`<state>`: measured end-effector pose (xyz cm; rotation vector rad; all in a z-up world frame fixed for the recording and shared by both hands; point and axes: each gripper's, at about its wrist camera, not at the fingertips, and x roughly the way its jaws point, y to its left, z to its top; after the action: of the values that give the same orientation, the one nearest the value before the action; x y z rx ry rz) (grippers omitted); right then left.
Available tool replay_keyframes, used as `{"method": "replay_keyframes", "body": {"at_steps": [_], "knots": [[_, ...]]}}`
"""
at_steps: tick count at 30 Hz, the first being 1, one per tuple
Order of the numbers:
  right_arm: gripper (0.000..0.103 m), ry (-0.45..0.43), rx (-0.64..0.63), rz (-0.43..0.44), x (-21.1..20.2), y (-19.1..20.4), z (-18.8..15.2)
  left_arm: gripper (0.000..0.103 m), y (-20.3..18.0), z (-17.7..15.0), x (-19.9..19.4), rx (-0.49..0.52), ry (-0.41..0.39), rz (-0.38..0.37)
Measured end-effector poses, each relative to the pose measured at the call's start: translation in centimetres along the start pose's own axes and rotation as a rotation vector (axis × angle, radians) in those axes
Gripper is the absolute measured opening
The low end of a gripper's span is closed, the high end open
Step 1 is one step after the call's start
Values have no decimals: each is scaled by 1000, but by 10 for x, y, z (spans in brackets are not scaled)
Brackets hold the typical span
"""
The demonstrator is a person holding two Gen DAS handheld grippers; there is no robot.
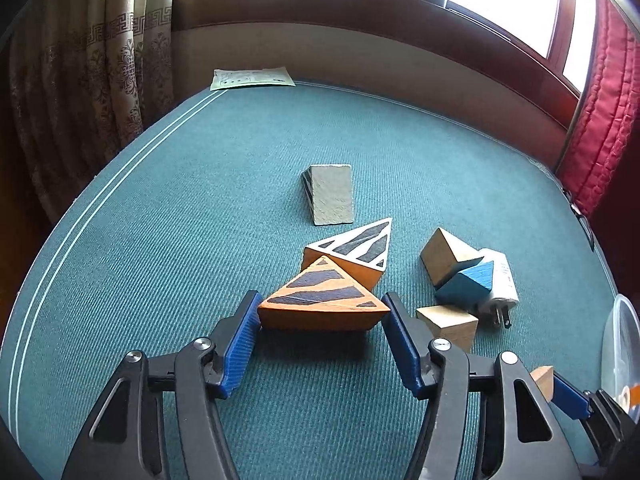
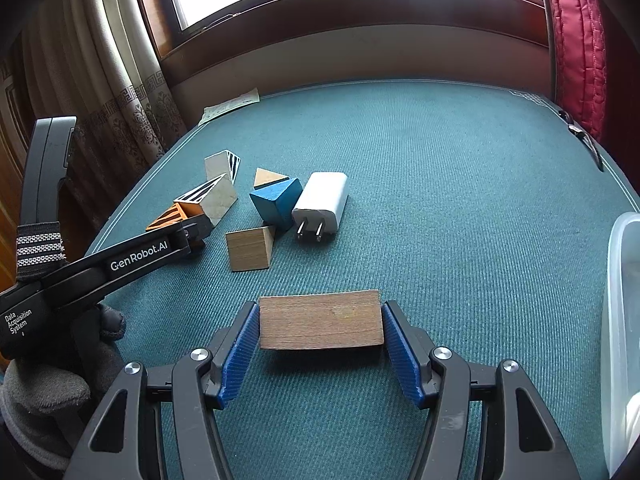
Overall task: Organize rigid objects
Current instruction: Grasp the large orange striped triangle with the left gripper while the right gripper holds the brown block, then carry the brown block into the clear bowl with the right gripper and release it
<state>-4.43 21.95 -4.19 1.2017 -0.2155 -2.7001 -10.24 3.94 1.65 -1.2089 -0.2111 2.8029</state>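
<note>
My left gripper [image 1: 320, 312] is shut on an orange wedge block with black stripes [image 1: 324, 300], just above the green cloth. Behind it lie a white-topped striped wedge [image 1: 352, 252] and a grey wedge [image 1: 332, 194]. To the right are a plain wooden wedge [image 1: 448, 256], a blue block [image 1: 468, 282], a white charger plug [image 1: 500, 284] and a wooden block [image 1: 450, 324]. My right gripper [image 2: 320, 322] is shut on a brown wooden block [image 2: 320, 320]. The left gripper [image 2: 188, 232] shows in the right wrist view beside the blue block [image 2: 276, 202] and charger [image 2: 322, 204].
A clear plastic container [image 2: 620, 320] stands at the right edge of the table; it also shows in the left wrist view [image 1: 618, 344]. A paper sheet [image 1: 252, 78] lies at the far left corner. Curtains hang left, a red cushion [image 1: 604, 120] right.
</note>
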Motion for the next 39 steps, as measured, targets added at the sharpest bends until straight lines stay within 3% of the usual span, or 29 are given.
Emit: {"method": "replay_keyframes", "body": {"at_steps": [22,39], "knots": [[64,1,-23,-74,-1,5,-5,61,3,-5,-20,-26,-88,-37],[64,-82,96,-130,-57,-31,-7,61,-18,-15,-33,40,-117,-71]]}}
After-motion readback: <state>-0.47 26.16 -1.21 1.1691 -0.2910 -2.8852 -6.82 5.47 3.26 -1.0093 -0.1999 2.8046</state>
